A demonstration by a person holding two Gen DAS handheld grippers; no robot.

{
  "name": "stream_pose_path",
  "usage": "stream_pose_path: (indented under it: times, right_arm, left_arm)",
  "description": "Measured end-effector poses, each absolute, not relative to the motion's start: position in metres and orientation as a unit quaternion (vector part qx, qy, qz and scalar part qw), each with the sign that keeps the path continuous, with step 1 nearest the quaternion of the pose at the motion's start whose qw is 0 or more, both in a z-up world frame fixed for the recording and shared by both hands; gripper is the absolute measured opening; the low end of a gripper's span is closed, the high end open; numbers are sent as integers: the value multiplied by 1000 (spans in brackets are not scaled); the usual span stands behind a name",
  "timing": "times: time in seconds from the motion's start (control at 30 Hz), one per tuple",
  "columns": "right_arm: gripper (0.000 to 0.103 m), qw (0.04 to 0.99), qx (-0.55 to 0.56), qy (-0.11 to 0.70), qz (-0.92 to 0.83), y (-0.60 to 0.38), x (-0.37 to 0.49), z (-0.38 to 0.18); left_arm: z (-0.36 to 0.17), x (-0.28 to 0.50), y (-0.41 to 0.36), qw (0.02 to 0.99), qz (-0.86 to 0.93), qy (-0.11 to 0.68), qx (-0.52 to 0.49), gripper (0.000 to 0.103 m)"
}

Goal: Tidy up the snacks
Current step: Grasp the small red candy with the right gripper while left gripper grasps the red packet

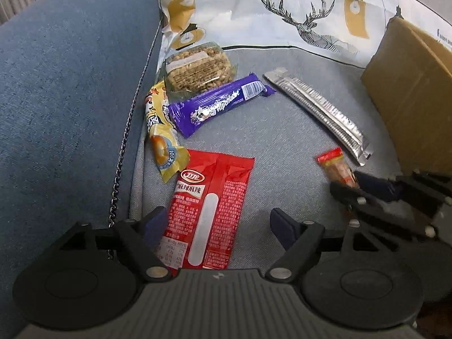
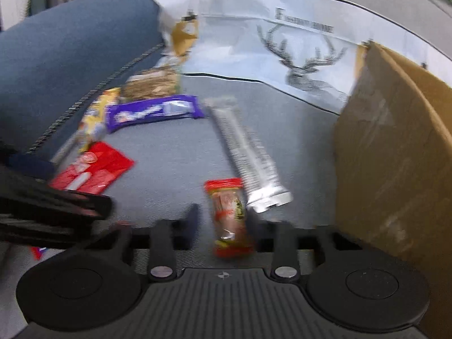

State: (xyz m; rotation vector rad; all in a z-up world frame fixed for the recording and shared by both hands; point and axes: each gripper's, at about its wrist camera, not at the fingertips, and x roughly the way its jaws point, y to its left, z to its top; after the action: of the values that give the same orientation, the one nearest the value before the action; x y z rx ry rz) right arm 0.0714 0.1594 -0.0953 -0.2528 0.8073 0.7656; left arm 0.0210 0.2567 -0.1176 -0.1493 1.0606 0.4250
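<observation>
Left wrist view is showing the left gripper gaping wide around a red packet; the right gripper is pinching a small sausage snack

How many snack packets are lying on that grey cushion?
6: clear cereal bar pack at the back, yellow packet by the seam, purple bar, silver stick, big red packet nearest, small red snack. Others may lie out of view.
</observation>
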Motion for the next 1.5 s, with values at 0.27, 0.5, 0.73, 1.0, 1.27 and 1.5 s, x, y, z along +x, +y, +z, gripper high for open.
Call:
stream_pose_path:
  times: [0.27,0.5,0.73,1.0,1.27,1.5]
  right_arm:
    - [18,820,-83,403,398,140,52,-86]
    - [19,798,-60,431,418,116,25,-75]
    - [19,796,-67,435,415,107,15,-75]
    - [19,794,-74,439,414,109,17,-81]
    - [26,790,-75,444,416,110,20,-84]
    - [34,788,-89,440,421,115,18,-87]
  left_arm:
    - [-120,21,256,836,205,506,-58,79]
    - [-117,18,256,836,218,501,-44,61]
    - [-109,12,249,836,232,497,-16,43]
    - [-71,-3,236,884,202,417,-63,40]
    - [-84,2,242,861,148,452,-179,41]
    - [-94,6,242,848,172,481,-138,54]
